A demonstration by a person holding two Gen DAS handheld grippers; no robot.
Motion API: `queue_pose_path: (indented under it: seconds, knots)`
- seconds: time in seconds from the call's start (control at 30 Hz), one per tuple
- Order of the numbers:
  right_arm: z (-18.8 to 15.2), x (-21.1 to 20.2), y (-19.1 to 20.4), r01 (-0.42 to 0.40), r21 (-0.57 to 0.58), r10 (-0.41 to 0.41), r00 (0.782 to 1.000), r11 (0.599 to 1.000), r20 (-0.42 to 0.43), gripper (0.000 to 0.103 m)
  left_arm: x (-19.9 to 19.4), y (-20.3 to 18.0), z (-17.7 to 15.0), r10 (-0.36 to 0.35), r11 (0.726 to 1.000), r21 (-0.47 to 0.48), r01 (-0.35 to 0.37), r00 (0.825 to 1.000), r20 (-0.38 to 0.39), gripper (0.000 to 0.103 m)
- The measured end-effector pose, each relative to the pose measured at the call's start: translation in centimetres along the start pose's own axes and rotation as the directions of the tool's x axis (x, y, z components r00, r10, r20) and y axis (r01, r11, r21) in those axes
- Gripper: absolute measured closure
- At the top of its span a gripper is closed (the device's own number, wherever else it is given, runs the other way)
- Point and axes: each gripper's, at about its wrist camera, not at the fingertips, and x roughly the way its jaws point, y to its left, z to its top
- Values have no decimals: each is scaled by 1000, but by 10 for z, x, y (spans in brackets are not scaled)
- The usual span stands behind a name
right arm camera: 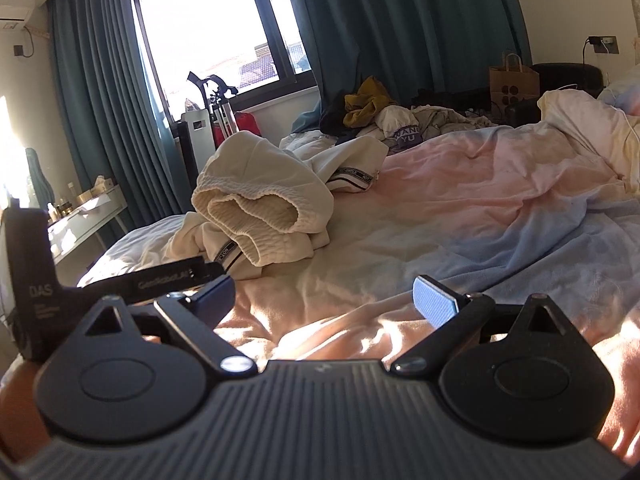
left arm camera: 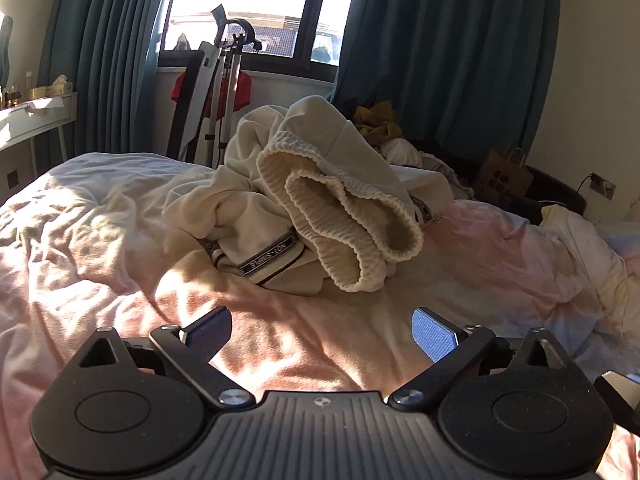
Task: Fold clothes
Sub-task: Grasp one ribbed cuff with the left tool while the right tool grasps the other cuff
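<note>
1. While both claws hang over the bedspread, the left gripper stands wide apart, pads bare, nothing touched.
2. Likewise spread with nothing between its pads is the right gripper.
3. Crumpled at 12 o'clock from the left claw lies the cream garment, ribbed cuff nearest; from the right claw it sits at 11 o'clock.
4. Bare quilt separates pads and garment; at 9 o'clock the bed edge nears a white desk.

Bare quilt lay open ahead of both grippers up to the crumpled cream garment; beyond it, piled clothes blocked the far edge.
</note>
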Motion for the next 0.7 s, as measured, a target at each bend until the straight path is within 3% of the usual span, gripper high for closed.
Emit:
queue_pose_path:
  seconds: [0.17, 0.27, 0.37, 0.47, 0.53, 0.6, 0.7]
  knots:
    - [0, 22, -19, 10, 79, -10, 1000, 997, 7, 6, 69, -4, 2, -22, 995, -92, 22, 1000, -1, 16]
    - [0, 35, -31, 23, 112, -26, 999, 993, 25, 6, 102, -1, 5, -23, 990, -141, 20, 1000, -17, 31]
    - [-2, 46, -41, 35, 149, -40, 999, 988, 26, 6, 121, 5, 8, -31, 983, -180, 31, 1000, 1, 33]
    - [-6, 55, -48, 40, 167, -45, 999, 985, 25, 6, 126, 3, 8, -44, 986, -162, 48, 999, 30, 55]
    - [-9, 60, -50, 48, 167, -53, 998, 985, 22, 6, 118, 0, 8, -53, 989, -134, 60, 997, 55, 75]
    - [-9, 62, -51, 43, 176, -47, 999, 983, 22, 6, 104, -1, 8, -69, 990, -118, 79, 994, 81, 84]
    - [-7, 59, -51, 32, 180, -40, 998, 983, 43, 6, 75, 2, 14, -83, 991, -92, 92, 992, 94, 88]
